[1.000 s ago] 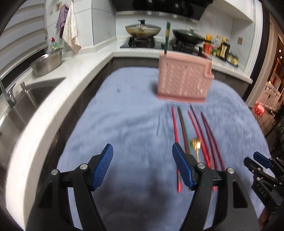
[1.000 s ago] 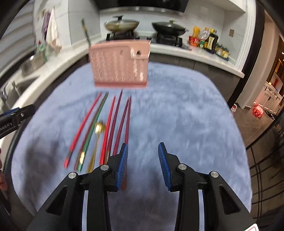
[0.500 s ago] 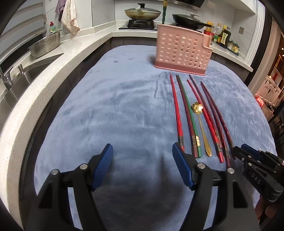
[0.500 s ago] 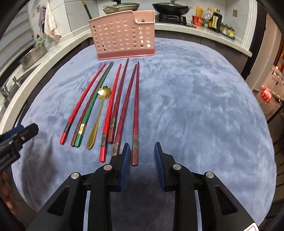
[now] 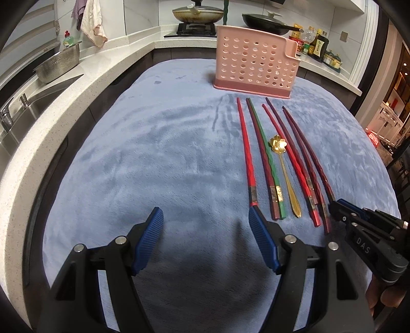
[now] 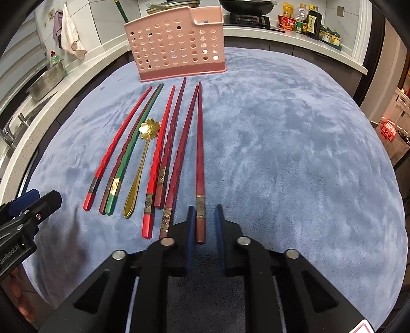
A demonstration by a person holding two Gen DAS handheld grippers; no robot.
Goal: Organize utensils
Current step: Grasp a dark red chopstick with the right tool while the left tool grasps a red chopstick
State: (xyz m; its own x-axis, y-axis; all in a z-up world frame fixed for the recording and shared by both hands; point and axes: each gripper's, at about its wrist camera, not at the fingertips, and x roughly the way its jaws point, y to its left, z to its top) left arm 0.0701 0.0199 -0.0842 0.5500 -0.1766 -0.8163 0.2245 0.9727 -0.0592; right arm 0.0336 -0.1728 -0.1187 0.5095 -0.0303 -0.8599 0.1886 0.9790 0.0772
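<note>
A pink perforated holder (image 6: 176, 46) is placed upright at the far side of a blue-grey fleece cloth (image 6: 294, 153), and one green chopstick (image 6: 120, 11) is seen standing out of its top at the left end; what else is inside cannot be told through the holes. In front of the holder, seven chopsticks and a golden spoon (image 6: 139, 166) with a flower-shaped bowl are laid side by side on the cloth, with the thin tips toward the holder. The rightmost dark red chopstick (image 6: 200, 158) lies a little apart from the others, and its thick end is found between the jaws of the right gripper (image 6: 203, 225), which have just been closing around it; narrow gaps are still visible on both sides, so the chopstick is not yet clamped. The left gripper (image 5: 206, 222) is held wide apart over bare cloth, left of the row, with nothing between its blue pads (image 5: 148, 238). On the white counter at the left, a steel colander (image 5: 57, 66) is seen, its contents not visible.
</note>
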